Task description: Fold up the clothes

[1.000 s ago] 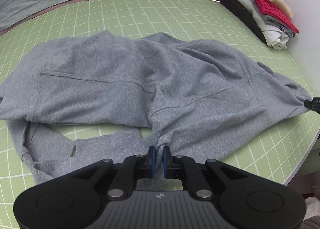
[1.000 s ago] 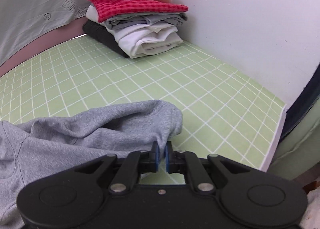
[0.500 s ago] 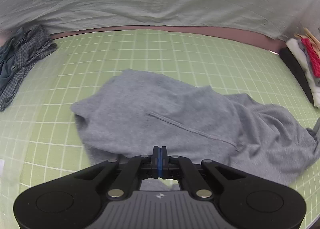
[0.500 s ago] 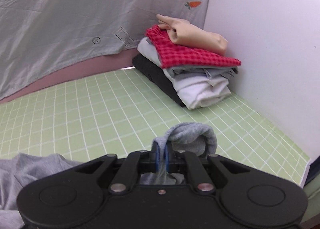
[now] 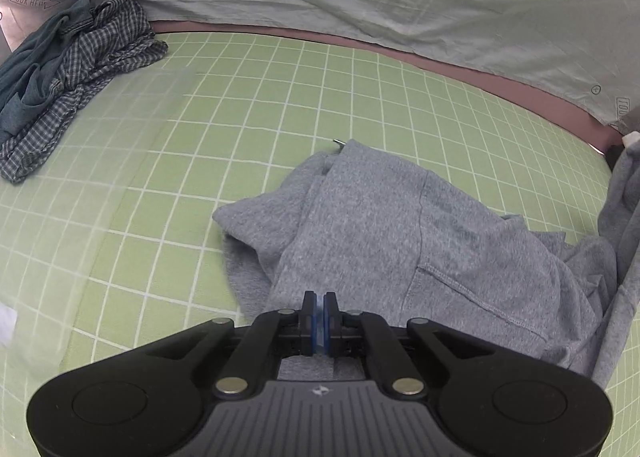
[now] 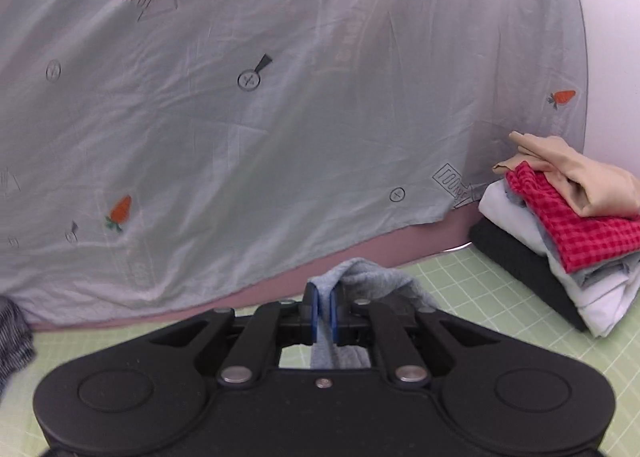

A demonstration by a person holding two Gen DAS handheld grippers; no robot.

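A grey sweatshirt-type garment lies partly bunched on the green grid mat. My left gripper is shut on its near edge and holds it above the mat. My right gripper is shut on another part of the same grey garment, lifted high; the fabric drapes over the fingers and hangs down behind them. In the left wrist view that lifted part rises at the right edge.
A rumpled pile of checked and blue clothes lies at the mat's far left. A stack of folded clothes sits at the far right by the white wall. A pale printed sheet hangs behind the mat.
Both grippers have risen and tilted up, lifting the grey garment off the mat. The garment has been drawn together and hangs between them; the right view now faces the sheet.
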